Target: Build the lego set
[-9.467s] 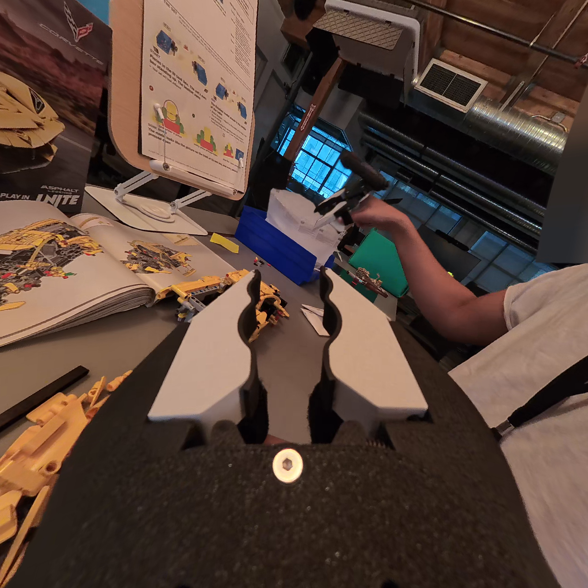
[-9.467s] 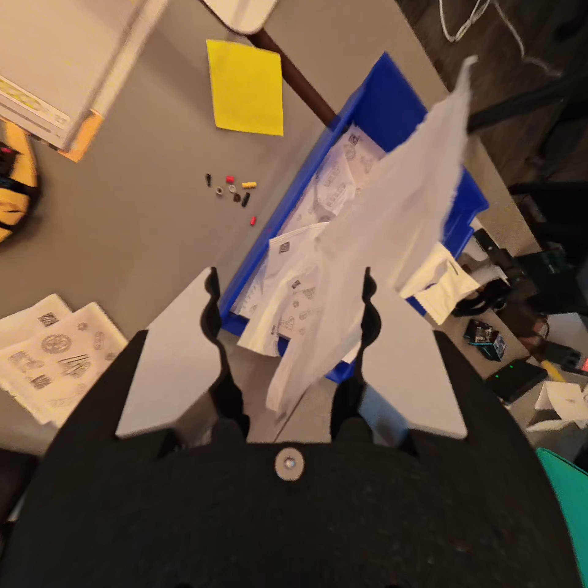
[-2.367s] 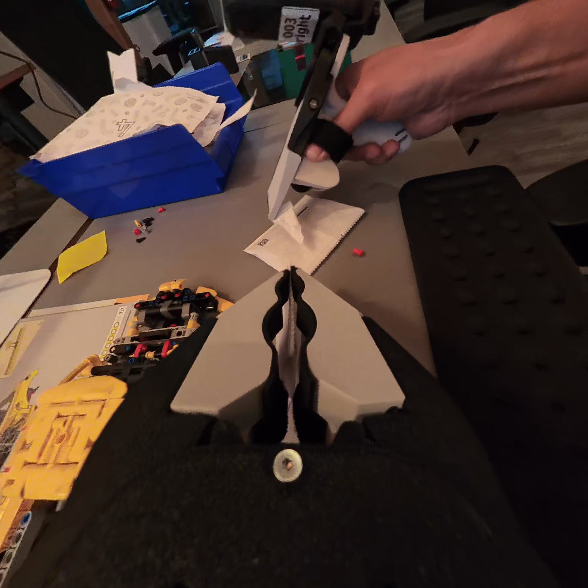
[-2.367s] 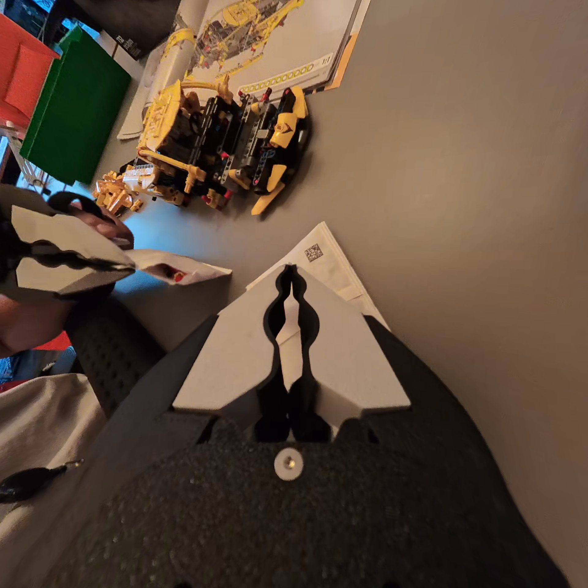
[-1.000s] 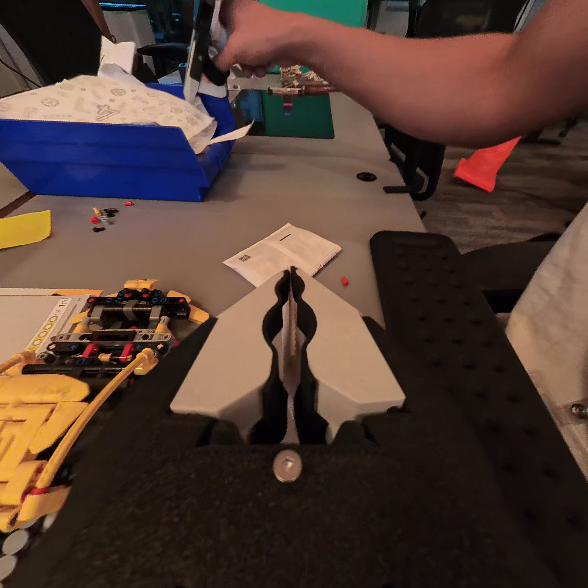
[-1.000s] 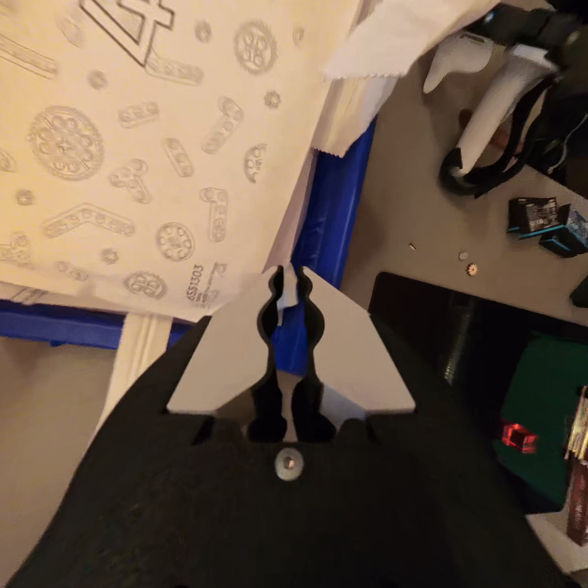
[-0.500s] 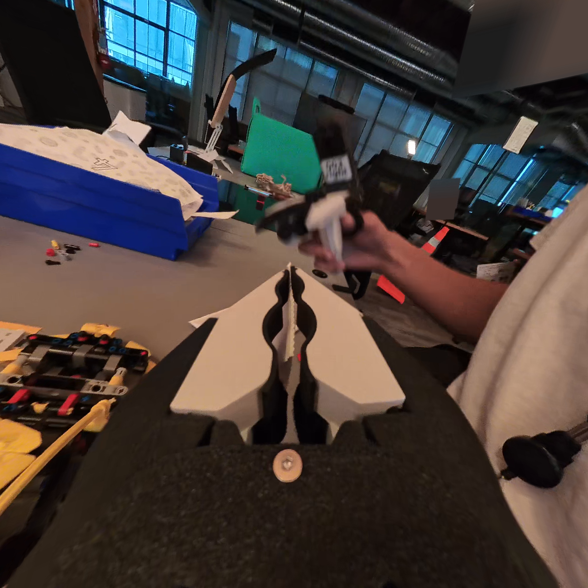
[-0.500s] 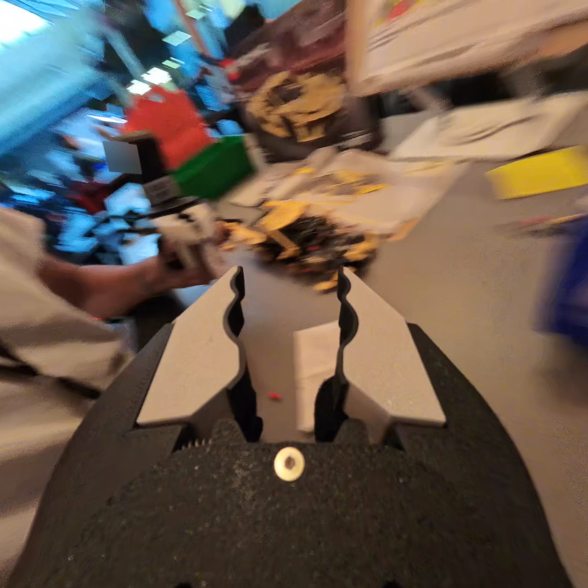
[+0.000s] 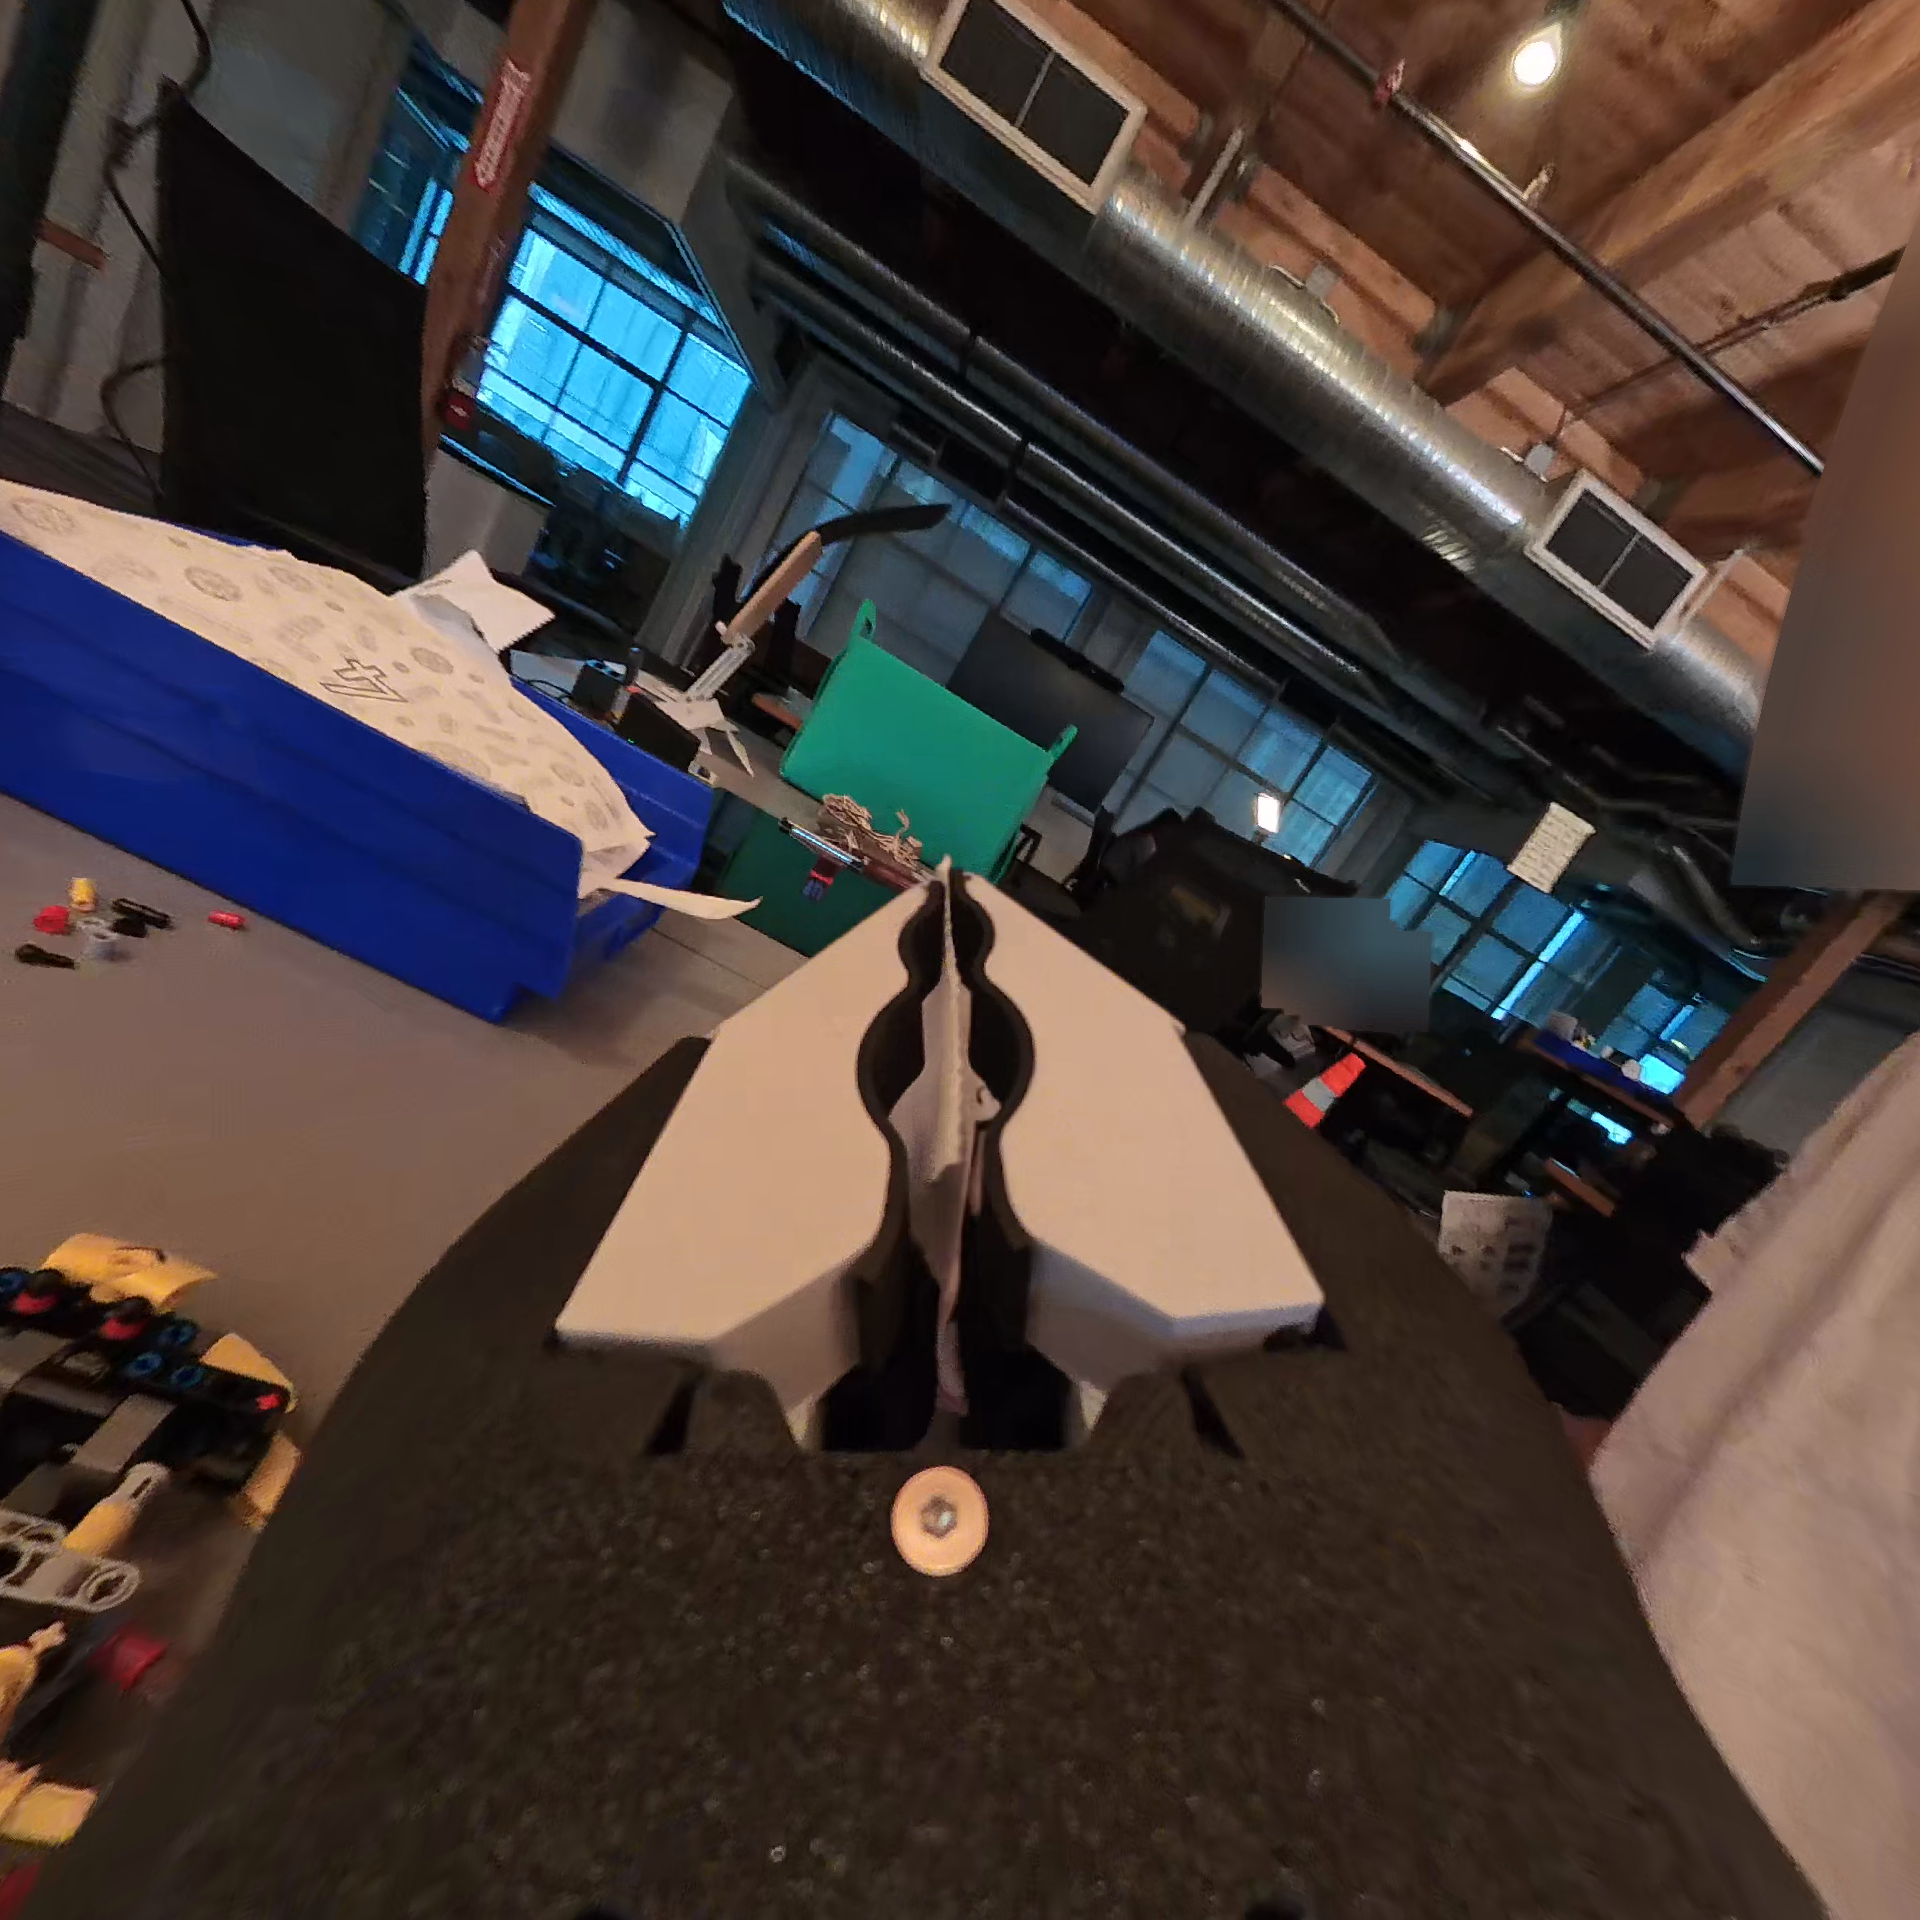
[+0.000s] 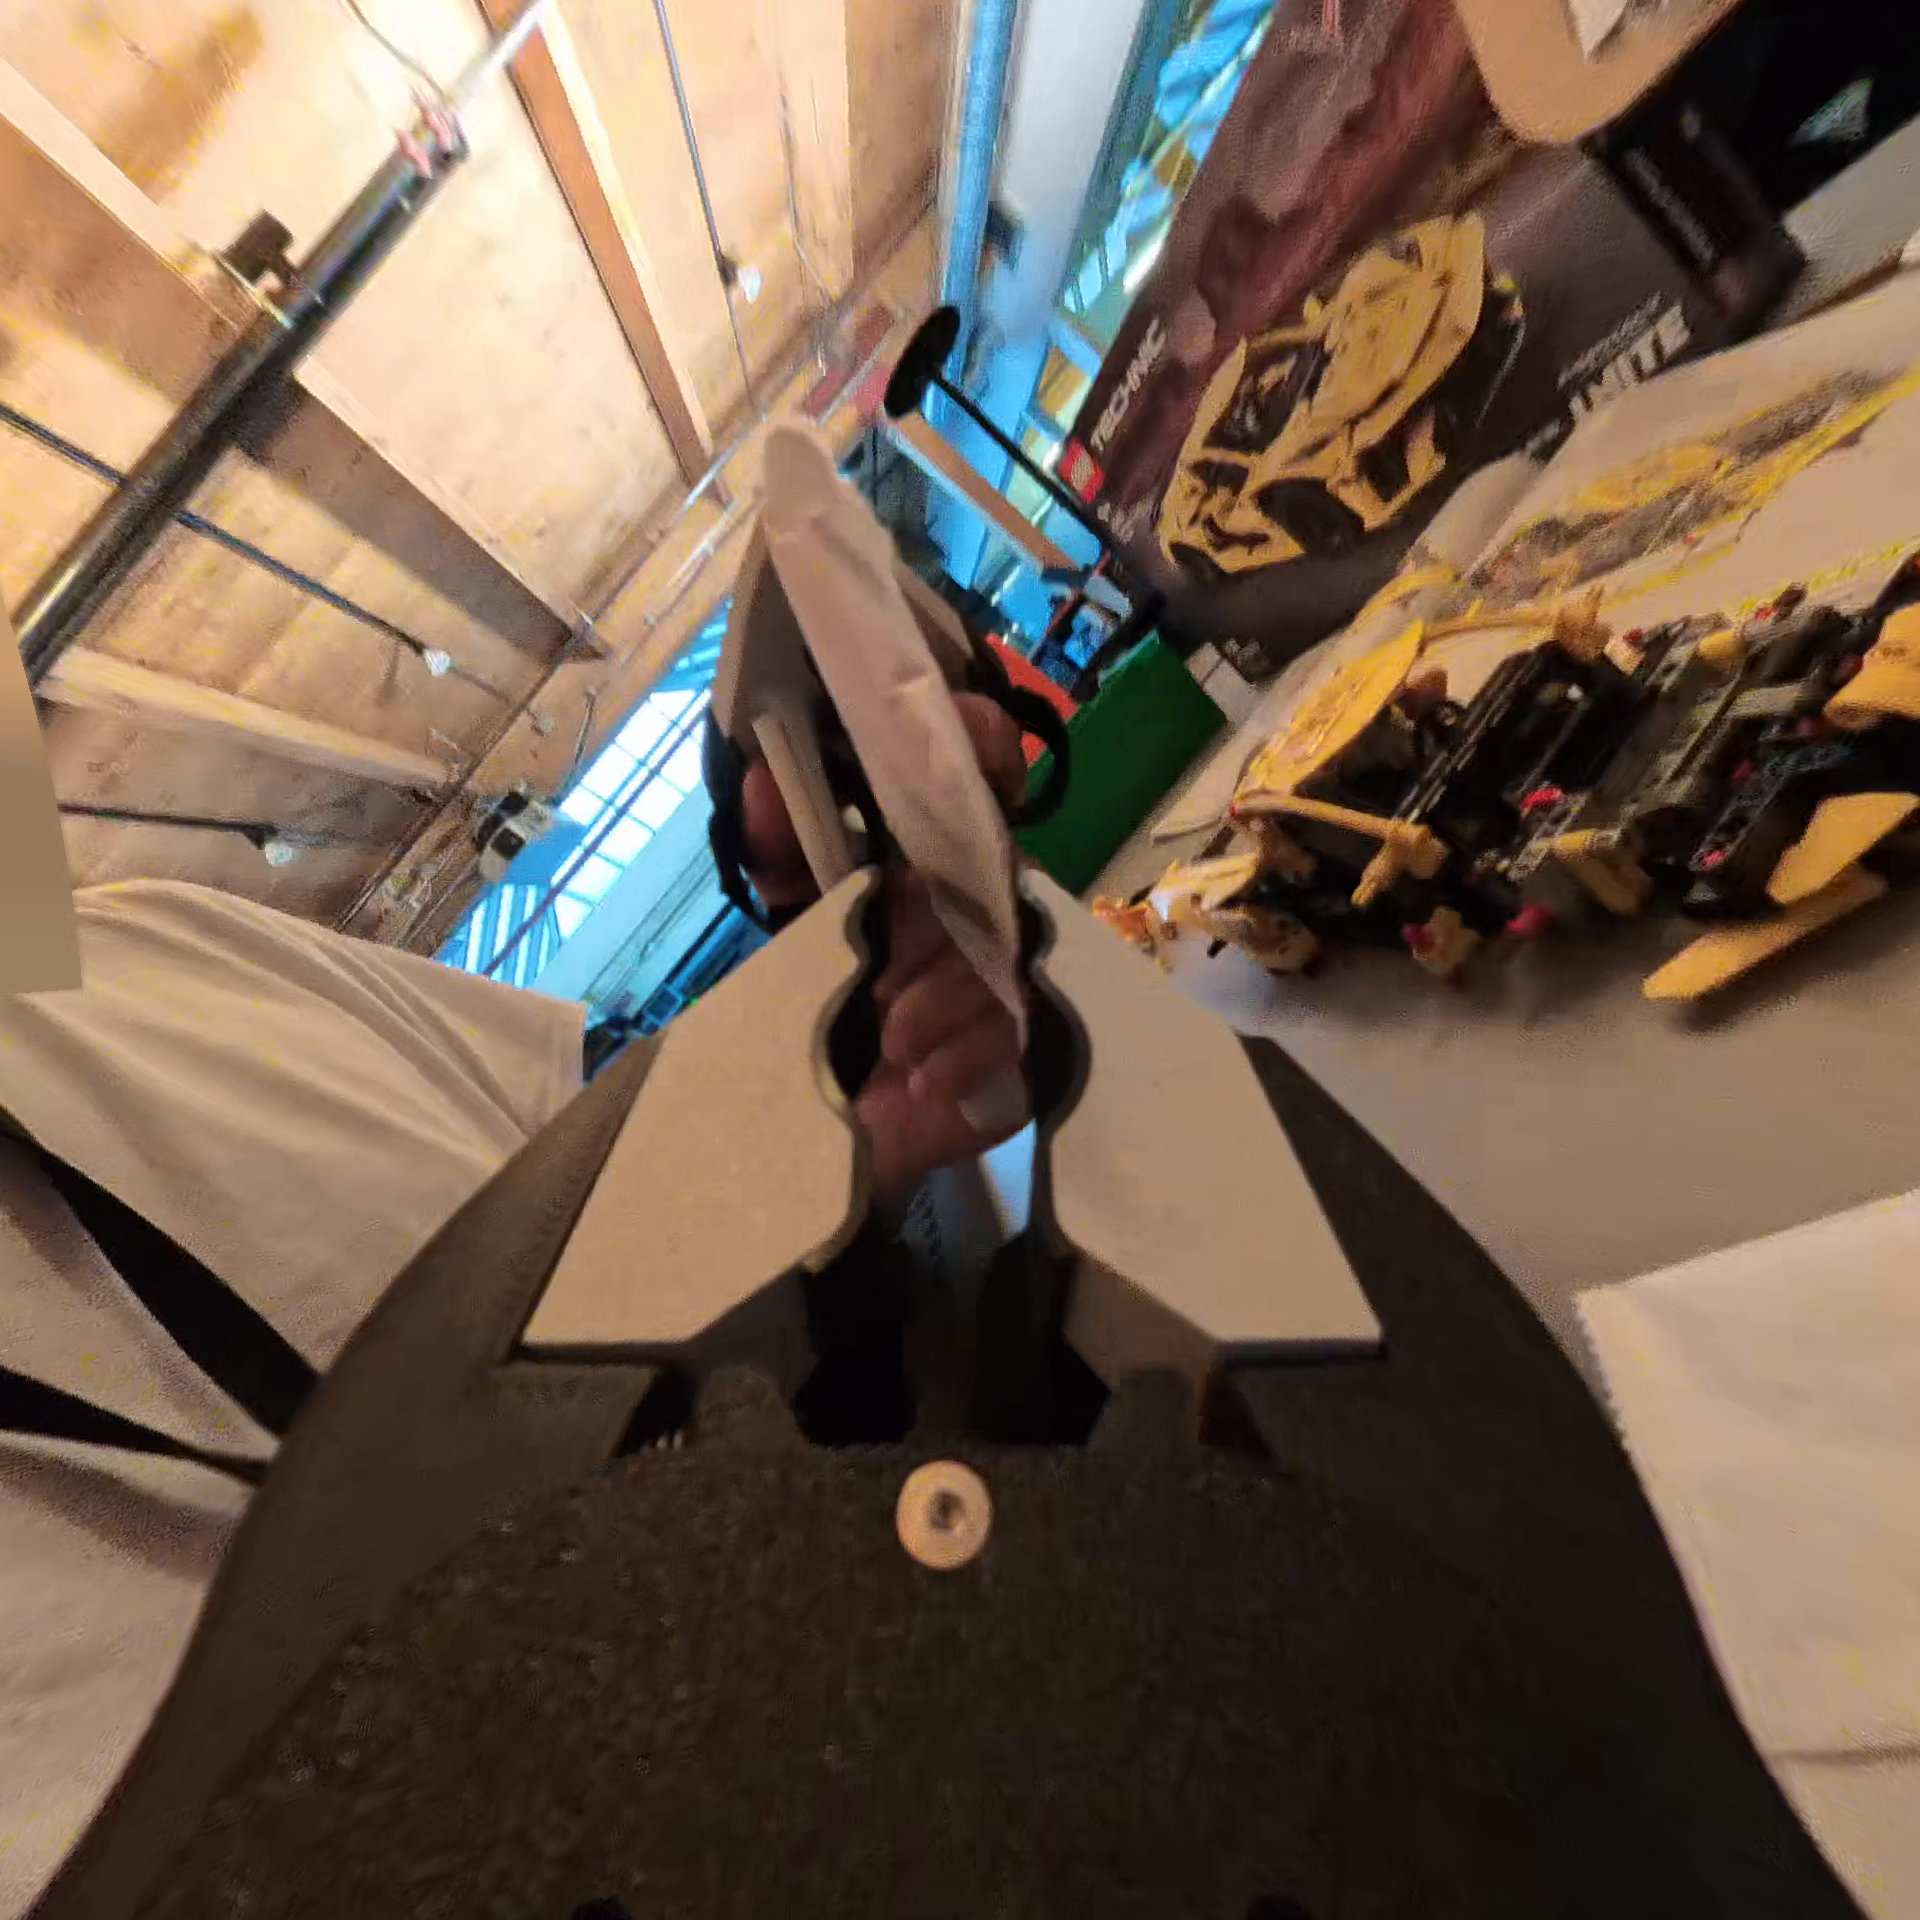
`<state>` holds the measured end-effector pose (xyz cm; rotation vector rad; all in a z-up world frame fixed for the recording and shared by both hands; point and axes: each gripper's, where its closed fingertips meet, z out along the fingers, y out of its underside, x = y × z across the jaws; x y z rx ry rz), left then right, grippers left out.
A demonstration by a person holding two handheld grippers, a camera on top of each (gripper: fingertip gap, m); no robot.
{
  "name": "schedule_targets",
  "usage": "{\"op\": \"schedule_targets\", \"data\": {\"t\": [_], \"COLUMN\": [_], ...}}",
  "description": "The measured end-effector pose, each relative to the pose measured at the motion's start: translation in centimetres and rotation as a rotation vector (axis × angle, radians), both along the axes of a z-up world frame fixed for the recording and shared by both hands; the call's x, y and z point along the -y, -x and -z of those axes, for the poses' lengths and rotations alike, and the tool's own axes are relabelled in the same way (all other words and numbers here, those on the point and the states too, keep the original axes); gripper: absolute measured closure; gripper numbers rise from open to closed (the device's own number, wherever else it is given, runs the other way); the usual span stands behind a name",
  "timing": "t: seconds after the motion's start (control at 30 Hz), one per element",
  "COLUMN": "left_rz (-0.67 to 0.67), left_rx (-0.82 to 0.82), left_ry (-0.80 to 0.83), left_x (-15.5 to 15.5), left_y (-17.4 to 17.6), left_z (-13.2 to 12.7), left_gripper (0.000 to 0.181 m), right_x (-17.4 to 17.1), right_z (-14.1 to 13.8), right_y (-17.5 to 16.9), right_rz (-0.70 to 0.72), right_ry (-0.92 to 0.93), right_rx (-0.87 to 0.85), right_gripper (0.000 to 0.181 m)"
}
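My left gripper [image 9: 945, 883] is shut on a small white paper parts bag [image 9: 951, 1091], seen edge-on between its fingers and lifted off the table. In the right wrist view the bag [image 10: 883, 675] hangs from the left gripper's fingers [image 10: 743, 665], with a hand behind it. My right gripper [image 10: 951, 894] is open, and the bag's lower edge sits between its fingers, close to the right one. The part-built yellow and black lego car [image 10: 1558, 790] stands on the grey table; it also shows in the left wrist view [image 9: 125, 1382].
A blue bin [image 9: 312, 821] full of empty white bags stands at the table's far side, with a few tiny loose pieces [image 9: 94, 925] before it. Another white bag [image 10: 1766, 1455] lies on the table. The set's box [image 10: 1330, 416], an open instruction booklet [image 10: 1662, 447] and a green box [image 9: 914, 748] stand farther off. One gripper's finger ends stand about 7 centimetres off the other's.
My right gripper opened and let go of a paper scrap over the blue bin, then swung back to the left gripper. My left gripper lifted and tilted up with the bag.
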<state>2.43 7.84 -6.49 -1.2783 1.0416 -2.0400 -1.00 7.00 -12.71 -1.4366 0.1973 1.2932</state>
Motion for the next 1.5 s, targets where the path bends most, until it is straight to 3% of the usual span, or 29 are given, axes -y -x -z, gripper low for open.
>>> {"op": "schedule_targets", "data": {"t": [0.03, 0.17, 0.37, 0.47, 0.63, 0.87, 1.13, 1.33, 1.5], "left_rz": [-0.022, -0.057, 0.008, 0.037, 0.169, 0.172, 0.063, -0.001, 0.0], "left_rx": [0.003, -0.004, -0.047, -0.094, -0.188, -0.267, -0.247, -0.212, -0.238], "left_ry": [-0.003, -0.052, -0.092, -0.161, -0.271, -0.298, -0.111, -0.028, -0.035], "left_x": [-0.1, 0.3, 1.5, 1.6, 3.5, 3.8, 0.9, 0.4, 0.3], "left_y": [-0.1, -0.1, -0.6, -0.4, 0.7, 0.3, 0.3, 0.4, 0.3], "left_z": [0.0, 0.7, 2.3, 3.3, 5.9, 8.1, 7.2, 6.8, 7.5], "left_gripper": [0.181, 0.181, 0.181, 0.172, 0.181, 0.181, 0.181, 0.181, 0.181], "right_x": [0.0, 0.5, 1.6, 2.4, 4.6, 5.1, 4.1, 4.1, 4.5], "right_z": [-0.4, 0.2, 1.8, 2.1, 3.5, 5.0, 4.8, 4.9, 3.6], "right_y": [-0.4, -0.5, -1.1, -2.0, -2.3, -1.4, -3.5, -2.8, -4.5], "right_rz": [0.037, 0.081, 0.056, 0.07, -0.043, -0.132, -0.038, -0.052, 0.02], "right_ry": [-0.025, -0.005, 0.105, 0.118, 0.182, 0.247, 0.237, 0.232, 0.175], "right_rx": [-0.008, 0.06, 0.134, 0.181, 0.273, 0.333, 0.269, 0.244, 0.149], "right_gripper": [0.17, 0.171, 0.171, 0.172, 0.172, 0.172, 0.163, 0.177, 0.177]}}
